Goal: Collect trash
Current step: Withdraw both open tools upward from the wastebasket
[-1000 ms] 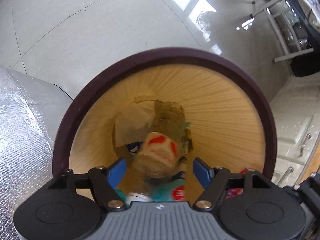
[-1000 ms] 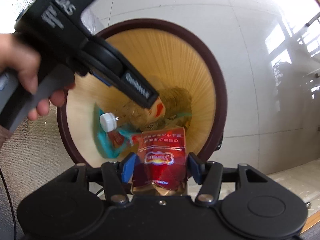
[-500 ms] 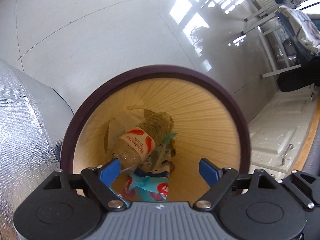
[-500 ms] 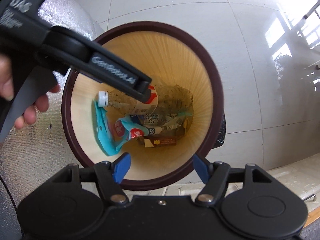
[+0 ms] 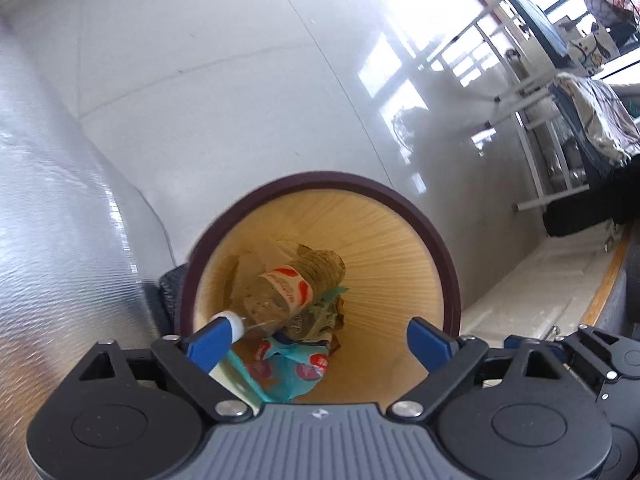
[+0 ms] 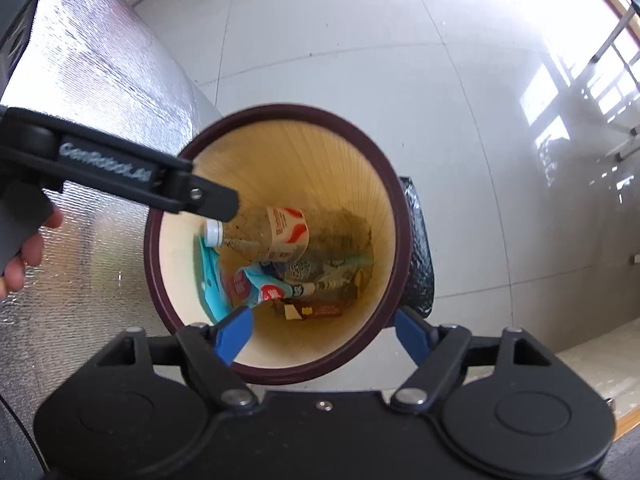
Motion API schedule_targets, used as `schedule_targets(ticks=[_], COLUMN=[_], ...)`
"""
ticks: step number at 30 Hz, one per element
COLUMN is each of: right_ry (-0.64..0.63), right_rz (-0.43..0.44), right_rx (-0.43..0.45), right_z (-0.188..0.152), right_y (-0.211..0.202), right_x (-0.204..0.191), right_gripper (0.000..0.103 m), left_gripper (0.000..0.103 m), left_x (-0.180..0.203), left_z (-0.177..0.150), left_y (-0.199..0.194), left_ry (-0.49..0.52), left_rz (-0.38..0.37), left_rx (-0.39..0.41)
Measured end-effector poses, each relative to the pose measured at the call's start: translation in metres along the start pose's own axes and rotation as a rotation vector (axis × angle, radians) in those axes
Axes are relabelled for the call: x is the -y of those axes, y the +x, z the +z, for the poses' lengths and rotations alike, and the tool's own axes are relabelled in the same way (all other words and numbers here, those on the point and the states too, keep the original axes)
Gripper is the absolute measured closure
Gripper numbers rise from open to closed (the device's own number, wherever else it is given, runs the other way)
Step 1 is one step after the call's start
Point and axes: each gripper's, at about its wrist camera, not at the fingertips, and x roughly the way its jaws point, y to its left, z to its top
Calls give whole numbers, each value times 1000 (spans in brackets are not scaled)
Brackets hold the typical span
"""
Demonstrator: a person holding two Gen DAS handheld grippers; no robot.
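The bottle [image 6: 276, 236] lies on its side deep in the bin [image 6: 280, 374], white cap toward the near-left wall, red-and-white label up, resting on top of the other trash. Under it sits a teal wrapper [image 6: 256, 290] against the left wall, and a dark red packet [image 6: 320, 311] lies flat on the bottom, nearest my right side.

My left tongs [image 5: 320, 336] hang above the bin mouth with the jaws spread about as wide as they go; they have just been opening, and nothing is between them. In the left wrist view one blue fingertip [image 5: 212, 340] overlaps the bottle cap, but it is above it, not on it. My right tongs [image 6: 320, 332] are wide too, jaws having just been opening, empty, the two blue tips straddling the bin's near rim from above.

From the right wrist view, the left tool's black finger [image 6: 188, 196] crosses over the left rim of the bin, my hand [image 6: 28, 248] behind it.

Left of the bin, a silver foil-covered surface [image 6: 92, 92] comes right up to its rim. A black bag [image 6: 418, 248] is tucked against the bin's right side. Beyond the bin the glossy tiled floor [image 6: 360, 40] is open.
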Motion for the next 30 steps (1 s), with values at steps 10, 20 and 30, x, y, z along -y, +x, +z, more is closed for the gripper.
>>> schedule_targets(ticks=[10, 20, 30], right_ry=[-35, -16, -49], right_rz=[-3, -24, -26], right_rx=[72, 167, 316], right_z=[-13, -32, -65], right_y=[-44, -80, -120], right_x=[0, 13, 13], right_gripper=[5, 0, 0], left_gripper=[0, 0, 0], left_x=[-3, 8, 21], left_z=[-44, -92, -146], left_y=[-50, -88, -115], left_ry=[-81, -129, -163], left_rz=[10, 10, 71], left_rx=[79, 201, 340])
